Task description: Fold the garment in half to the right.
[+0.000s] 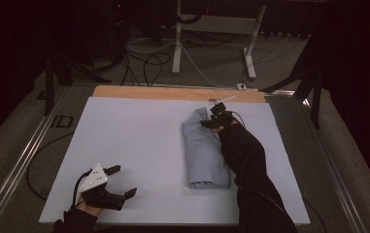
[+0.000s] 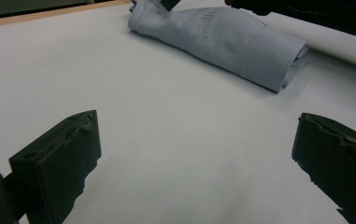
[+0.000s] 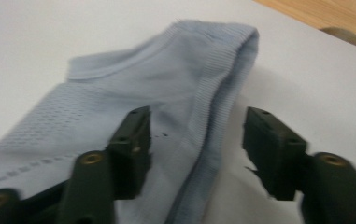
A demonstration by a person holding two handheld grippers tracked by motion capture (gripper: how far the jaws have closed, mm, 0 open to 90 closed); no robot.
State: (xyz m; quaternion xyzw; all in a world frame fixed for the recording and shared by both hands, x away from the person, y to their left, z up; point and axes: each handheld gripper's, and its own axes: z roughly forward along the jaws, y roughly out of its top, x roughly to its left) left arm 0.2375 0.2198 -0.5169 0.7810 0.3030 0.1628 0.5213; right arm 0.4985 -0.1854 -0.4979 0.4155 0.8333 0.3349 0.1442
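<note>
A light blue folded garment (image 1: 203, 150) lies lengthwise on the white board (image 1: 139, 145), right of centre. My right gripper (image 1: 211, 121) hovers open at the garment's far end; in the right gripper view its jaws straddle the ribbed folded edge (image 3: 213, 116) of the garment (image 3: 133, 112) without closing on it. My left gripper (image 1: 123, 181) rests open near the board's front left corner, nothing between its jaws. In the left gripper view the garment (image 2: 222, 39) lies far ahead across bare board, and the right arm's dark sleeve (image 2: 316, 11) reaches over it.
A wooden table edge (image 1: 173, 92) shows behind the white board. Beyond it on the floor stand a white table frame (image 1: 216, 29) and loose cables (image 1: 148, 58). Metal rails (image 1: 22, 155) run along both sides of the table.
</note>
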